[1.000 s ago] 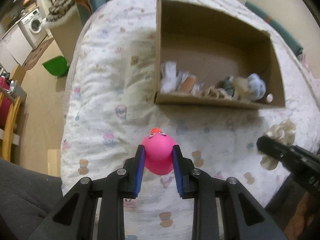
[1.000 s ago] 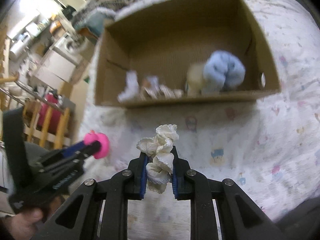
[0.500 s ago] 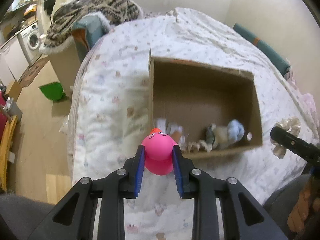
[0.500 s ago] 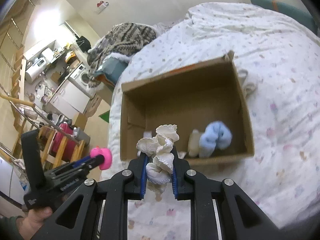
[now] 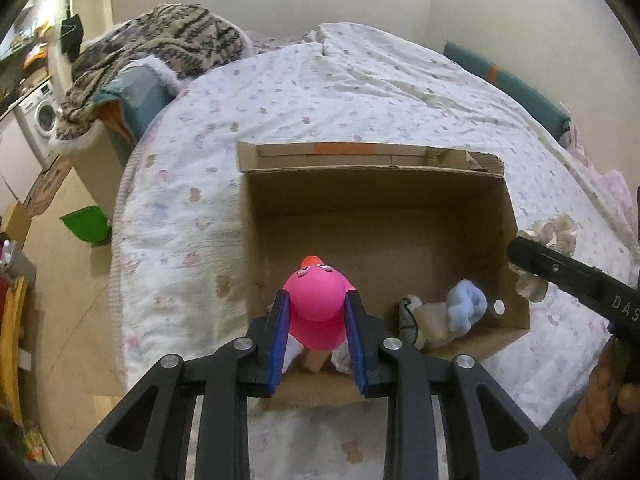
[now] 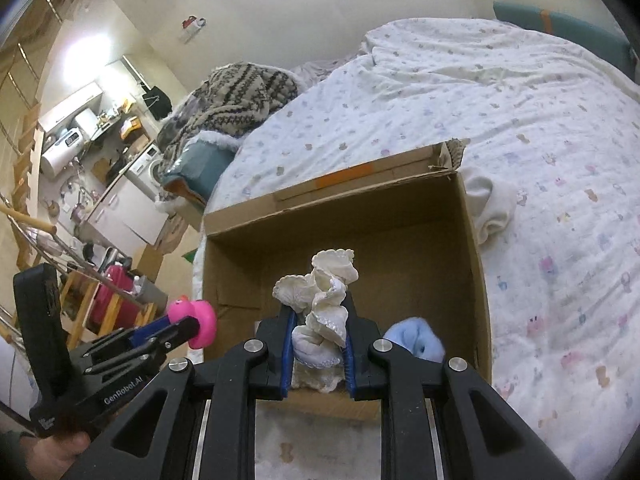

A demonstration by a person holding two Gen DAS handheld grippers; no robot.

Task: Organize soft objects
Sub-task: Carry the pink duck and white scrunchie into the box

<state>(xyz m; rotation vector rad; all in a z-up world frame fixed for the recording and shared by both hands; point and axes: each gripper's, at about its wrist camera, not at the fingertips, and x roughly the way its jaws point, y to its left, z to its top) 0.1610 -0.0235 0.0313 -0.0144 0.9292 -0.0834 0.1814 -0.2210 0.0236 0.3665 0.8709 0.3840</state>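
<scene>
My left gripper is shut on a pink toy duck and holds it above the near left corner of an open cardboard box on the bed. My right gripper is shut on a cream frilly cloth above the box's near edge. In the box lie a light blue sock, a beige soft piece and other small items, partly hidden. The duck and left gripper show in the right wrist view; the cloth shows in the left wrist view.
The box sits on a bed with a white printed quilt. A white rolled cloth lies by the box's right wall. A patterned blanket pile is at the far left. A green bin stands on the floor.
Both grippers have risen and moved forward over the box with their items still held. The box now appears below the fingertips rather than ahead of them.
</scene>
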